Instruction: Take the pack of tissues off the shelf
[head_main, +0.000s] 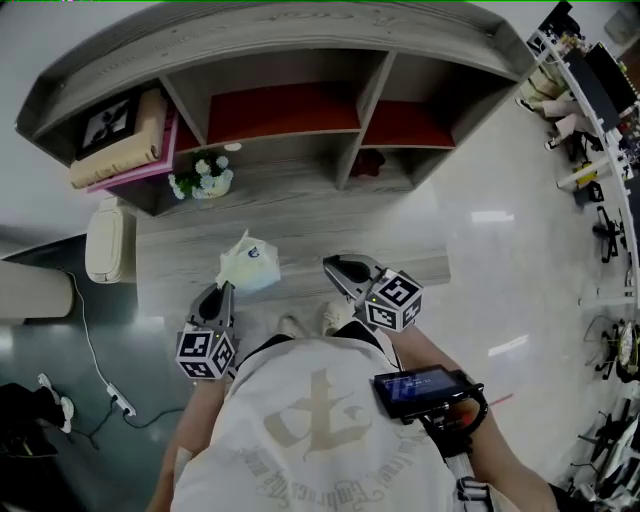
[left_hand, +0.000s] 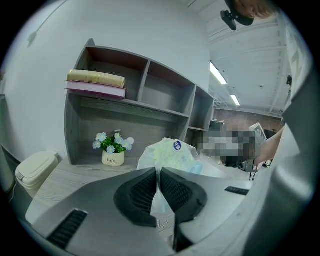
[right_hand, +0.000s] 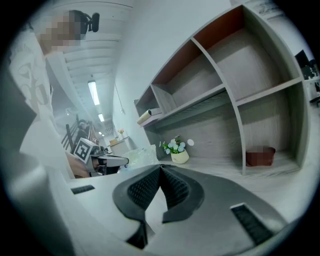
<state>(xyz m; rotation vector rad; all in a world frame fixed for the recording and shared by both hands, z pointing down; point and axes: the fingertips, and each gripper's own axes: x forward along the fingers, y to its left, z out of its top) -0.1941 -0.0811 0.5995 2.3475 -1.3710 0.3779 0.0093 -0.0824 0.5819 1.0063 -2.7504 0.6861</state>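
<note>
Tissue pack (left_hand: 172, 154) is held only by thin wrapper pinched in your left hand-held gripper (left_hand: 157, 172); jerking could slip it free.

The shelf (head_main: 290, 195) was pale grey wood-grain, its back panels (head_main: 283, 112) red. The pack of tissues (left_hand: 172, 155) was white with a round blue mark. One book (left_hand: 96, 78) was beige and the other book (left_hand: 95, 90) pink. White and pale blue flowers (left_hand: 112, 141) filled a cream pot (left_hand: 113, 158). The left claw (left_hand: 157, 172) and right claw (right_hand: 160, 169) were grey with black ribbed pads (left_hand: 140, 192) and black-and-white marker cubes (head_main: 205, 352).
</note>
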